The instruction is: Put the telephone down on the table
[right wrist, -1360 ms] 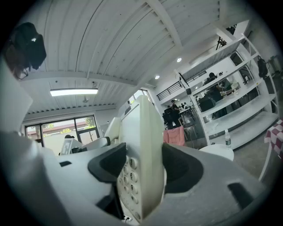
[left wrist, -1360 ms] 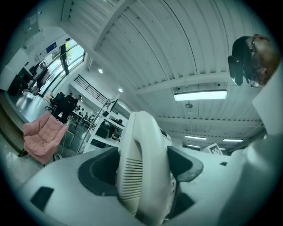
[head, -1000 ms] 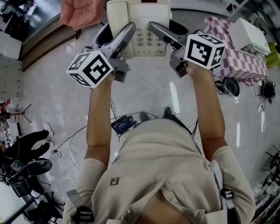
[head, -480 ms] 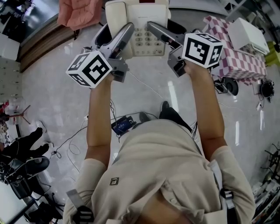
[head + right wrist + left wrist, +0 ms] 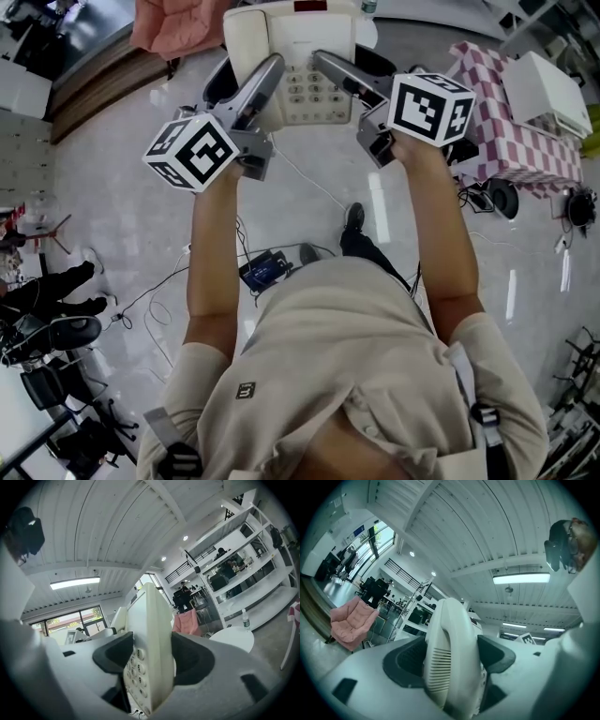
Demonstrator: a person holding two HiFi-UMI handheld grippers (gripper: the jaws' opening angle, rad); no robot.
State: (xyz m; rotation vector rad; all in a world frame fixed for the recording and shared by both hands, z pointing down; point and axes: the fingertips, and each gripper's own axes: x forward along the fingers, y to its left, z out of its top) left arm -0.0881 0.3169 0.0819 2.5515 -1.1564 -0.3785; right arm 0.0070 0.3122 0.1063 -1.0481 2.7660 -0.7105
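Over the floor (image 5: 112, 187), w/ a checked table (image 5: 525, 127) off right, the telephone (image 5: 302, 56) hangs mid-air. Left gripper (image 5: 450, 657) clenched on its handset (image 5: 440, 677) side, right gripper (image 5: 152, 660) on the keypad (image 5: 136, 677) side. Risk, imo: uneven squeeze/tilt, handset slides off. Phone's far end is cut off; which table's meant, can't tell.

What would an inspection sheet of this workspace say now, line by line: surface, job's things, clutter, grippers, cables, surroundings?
Surface: checked table at right; glossy floor straight below.
Job's things: cream telephone held in the air, handset on its cradle.
Clutter: blue device on the floor; white box on the checked table.
Grippers: left gripper shut on the handset side; right gripper shut on the keypad side.
Cables: loose cables on the floor.
Surroundings: pink armchair ahead.
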